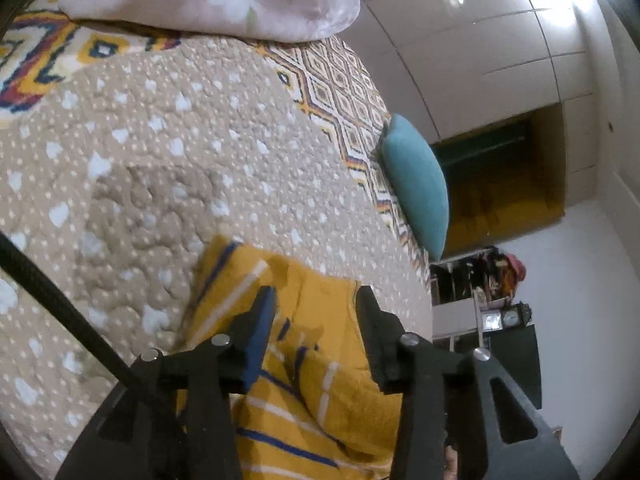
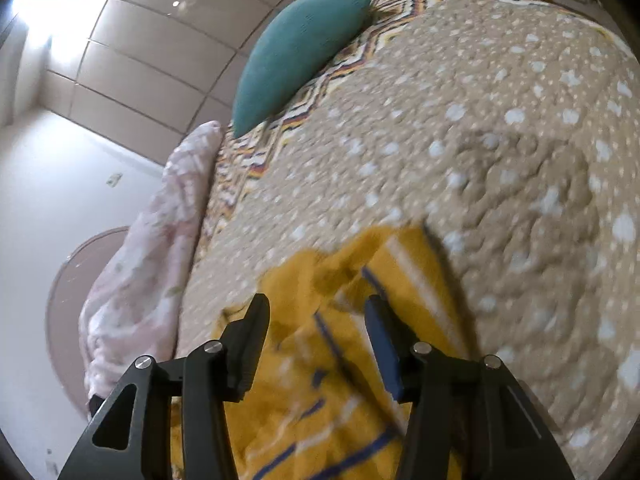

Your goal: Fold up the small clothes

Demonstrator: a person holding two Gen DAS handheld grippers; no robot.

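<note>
Between the left gripper [image 1: 316,294] fingers sits a rumpled mustard-yellow garment [image 1: 304,380] with white and blue stripes, lying on a beige quilt [image 1: 160,152] dotted white. Jaws stand wide apart, nothing pinched, cloth just under and between them. Same story for the right gripper [image 2: 316,302]: spread wide over the garment [image 2: 320,380], gripping nothing (pretty blurry view though). Beyond the jaws on both sides there's a teal cushion [image 1: 416,188] on a zigzag-patterned bedsheet [image 1: 340,92], plus a pale pink floral blanket [image 2: 152,256]. No readable writing or labels anywhere.
</note>
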